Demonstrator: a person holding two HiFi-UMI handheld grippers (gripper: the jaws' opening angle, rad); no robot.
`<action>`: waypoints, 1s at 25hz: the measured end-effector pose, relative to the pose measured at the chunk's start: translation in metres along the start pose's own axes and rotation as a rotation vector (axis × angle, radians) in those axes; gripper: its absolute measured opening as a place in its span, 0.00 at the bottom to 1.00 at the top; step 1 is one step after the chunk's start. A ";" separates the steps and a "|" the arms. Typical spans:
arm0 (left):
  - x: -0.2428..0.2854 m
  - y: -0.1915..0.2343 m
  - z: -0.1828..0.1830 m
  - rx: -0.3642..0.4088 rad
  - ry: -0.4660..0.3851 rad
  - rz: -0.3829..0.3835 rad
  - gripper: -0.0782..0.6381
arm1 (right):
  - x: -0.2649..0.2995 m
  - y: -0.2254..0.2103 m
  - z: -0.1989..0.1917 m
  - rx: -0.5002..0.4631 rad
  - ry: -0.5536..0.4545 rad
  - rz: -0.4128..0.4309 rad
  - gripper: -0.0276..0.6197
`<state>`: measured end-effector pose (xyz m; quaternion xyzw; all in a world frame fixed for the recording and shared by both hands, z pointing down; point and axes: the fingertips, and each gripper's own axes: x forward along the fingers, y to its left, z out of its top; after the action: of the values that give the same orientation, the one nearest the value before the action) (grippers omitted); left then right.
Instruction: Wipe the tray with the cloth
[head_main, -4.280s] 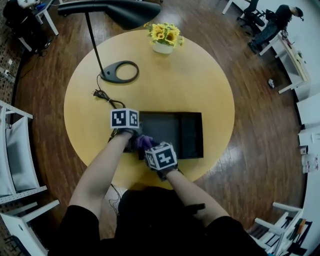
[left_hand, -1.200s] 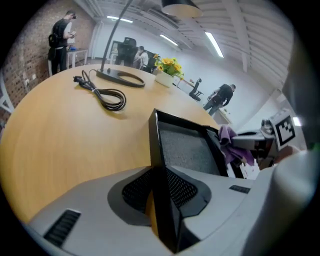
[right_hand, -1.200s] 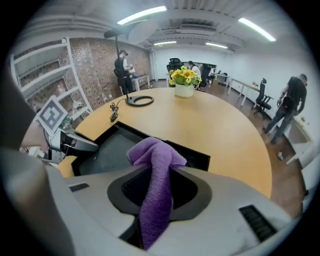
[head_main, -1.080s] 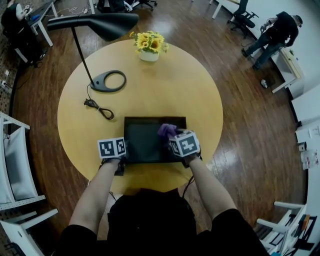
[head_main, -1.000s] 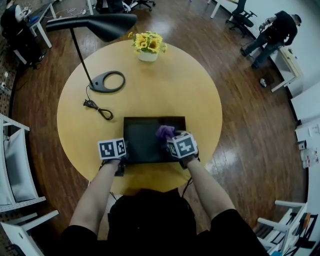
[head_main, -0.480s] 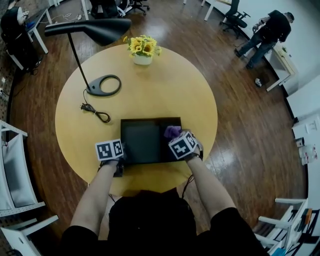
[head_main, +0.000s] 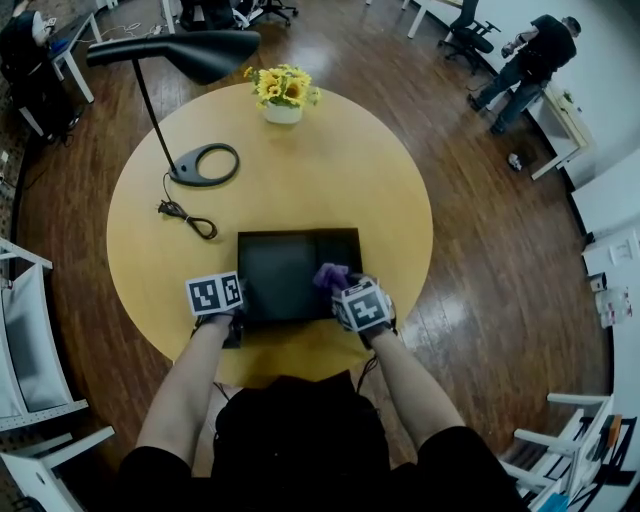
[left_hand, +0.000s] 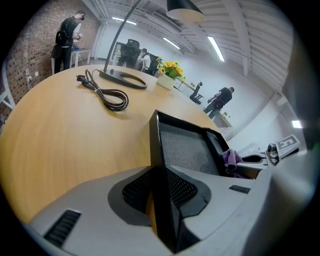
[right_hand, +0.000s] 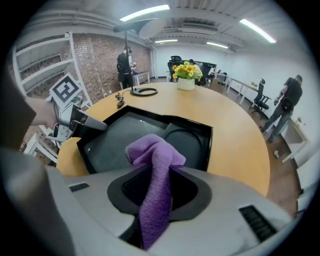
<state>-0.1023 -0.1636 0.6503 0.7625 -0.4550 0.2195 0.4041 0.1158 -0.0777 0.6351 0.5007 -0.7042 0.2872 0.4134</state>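
Right gripper (right_hand: 157, 187) is clamped on a soft purple cloth (right_hand: 156, 155), whose bunched end pokes out past the jaws while the rest trails back between them. That wad hangs over the near right part of a shallow black rectangular tray (head_main: 300, 234), about where a low ridge splits the wide left compartment from the narrow right one. Whether the fabric actually presses on the tray floor cannot be told. Left gripper (left_hand: 161, 200) has its jaws closed on the tray's near left wall, pinning it against the round yellow wooden table (head_main: 370, 180). To wipe well, the right hand probably needs to tip down enough that the wad flattens on the floor while the hard jaw tips stay off it. Because the wad is narrow, overlapping strokes from wall to wall seem wise, with extra passes along the ridge and into the corners. The left grip should hold firm, since the tabletop looks smooth and the tray could skate. A coiled black cable (head_main: 186, 218) lies far left, well apart.
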 end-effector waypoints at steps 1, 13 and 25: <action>0.000 0.001 0.000 0.002 0.000 0.000 0.21 | -0.003 -0.003 0.001 -0.018 -0.003 -0.019 0.20; -0.002 0.000 -0.002 0.006 0.000 -0.001 0.21 | -0.019 0.009 0.001 -0.023 -0.055 0.043 0.20; -0.001 0.003 0.000 -0.019 -0.011 0.003 0.21 | -0.013 -0.016 -0.043 -0.238 0.036 -0.046 0.20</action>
<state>-0.1051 -0.1637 0.6506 0.7592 -0.4603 0.2114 0.4086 0.1461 -0.0414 0.6449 0.4590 -0.7141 0.2010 0.4888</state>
